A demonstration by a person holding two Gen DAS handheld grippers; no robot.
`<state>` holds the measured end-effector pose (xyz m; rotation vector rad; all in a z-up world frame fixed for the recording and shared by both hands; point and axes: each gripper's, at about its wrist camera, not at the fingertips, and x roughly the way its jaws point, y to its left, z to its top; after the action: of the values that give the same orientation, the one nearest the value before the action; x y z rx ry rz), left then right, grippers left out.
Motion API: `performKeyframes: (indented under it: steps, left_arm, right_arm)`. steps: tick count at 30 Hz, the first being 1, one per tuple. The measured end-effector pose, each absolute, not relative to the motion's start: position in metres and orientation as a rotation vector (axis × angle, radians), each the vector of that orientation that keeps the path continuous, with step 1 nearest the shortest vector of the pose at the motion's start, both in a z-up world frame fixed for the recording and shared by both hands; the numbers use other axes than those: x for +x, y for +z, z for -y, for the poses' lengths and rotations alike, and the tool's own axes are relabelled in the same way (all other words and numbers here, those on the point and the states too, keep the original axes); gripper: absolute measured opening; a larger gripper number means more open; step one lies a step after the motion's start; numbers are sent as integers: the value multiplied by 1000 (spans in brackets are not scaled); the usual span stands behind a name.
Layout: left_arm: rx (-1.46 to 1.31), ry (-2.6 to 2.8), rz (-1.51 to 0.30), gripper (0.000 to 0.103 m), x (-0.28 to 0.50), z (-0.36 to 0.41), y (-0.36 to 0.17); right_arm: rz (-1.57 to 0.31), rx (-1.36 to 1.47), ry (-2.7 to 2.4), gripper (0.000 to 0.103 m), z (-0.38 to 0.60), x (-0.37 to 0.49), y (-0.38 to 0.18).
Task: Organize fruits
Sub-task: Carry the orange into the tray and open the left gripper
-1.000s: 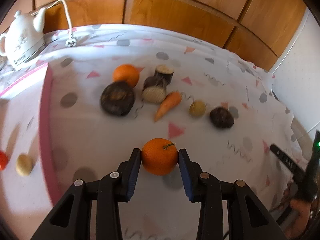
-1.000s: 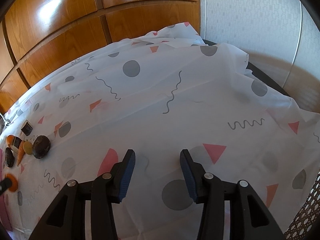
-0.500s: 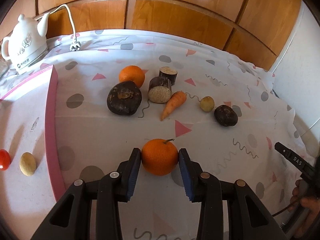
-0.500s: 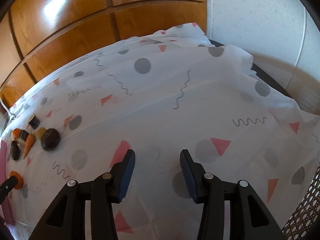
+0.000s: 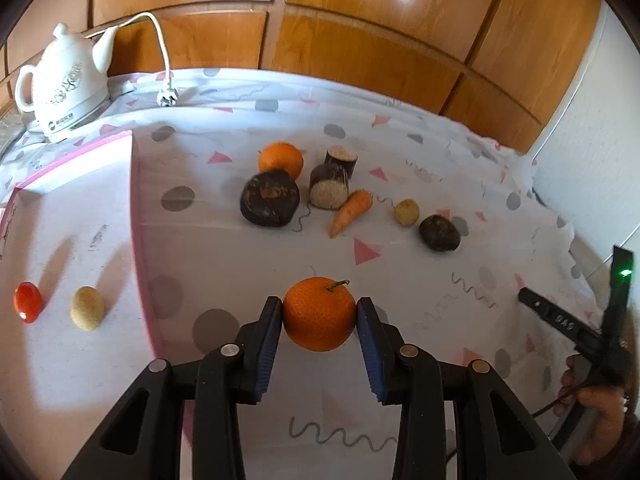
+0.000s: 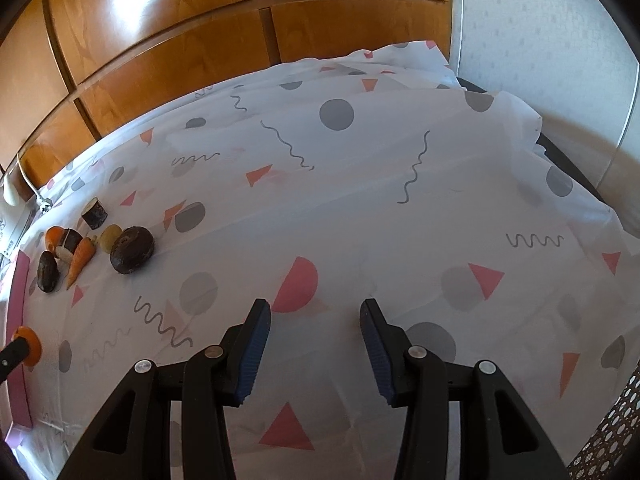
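My left gripper (image 5: pixel 319 314) is shut on an orange with a stem (image 5: pixel 319 314) and holds it above the patterned cloth; the same orange shows at the far left of the right wrist view (image 6: pixel 27 346). Behind it lie a second orange (image 5: pixel 281 159), a large dark fruit (image 5: pixel 270 203), two cut dark stubs (image 5: pixel 329 191), a carrot (image 5: pixel 351 212), a small yellow fruit (image 5: pixel 406 212) and a small dark fruit (image 5: pixel 439 233). A pink-rimmed white tray (image 5: pixel 134 216) at left holds a red fruit (image 5: pixel 27 302) and a yellow-brown fruit (image 5: pixel 86 307). My right gripper (image 6: pixel 316 316) is open and empty over bare cloth.
A white kettle (image 5: pixel 64 84) with a cord and plug (image 5: pixel 167 98) stands at the back left. Wooden panels (image 5: pixel 360 52) run behind the table. The right gripper's body (image 5: pixel 576 328) shows at the right edge. The cloth drops off at the right edge (image 6: pixel 568 176).
The left gripper has risen and pulled back a little with the orange in it. The right gripper has swung left, so the fruit group sits nearer in its view.
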<state>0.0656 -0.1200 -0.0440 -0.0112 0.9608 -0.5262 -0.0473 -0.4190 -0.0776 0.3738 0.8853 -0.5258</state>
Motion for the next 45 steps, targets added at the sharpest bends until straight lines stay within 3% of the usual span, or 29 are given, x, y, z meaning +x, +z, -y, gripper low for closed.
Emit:
performKeyframes:
  steps: [15,31,45]
  left_arm:
    - [-191,-409,-863,38,71,33,0]
    - [-352,-60,-860,38,80,-104,-33]
    - [-367,-20,-833,38,96,-123,-33]
  right_arm:
    - [-900,342,-530,47,413,-43,-78]
    - [-922,317,-546,47,411,-37,-79]
    - [-941,278,-550,47,403,-30,-80]
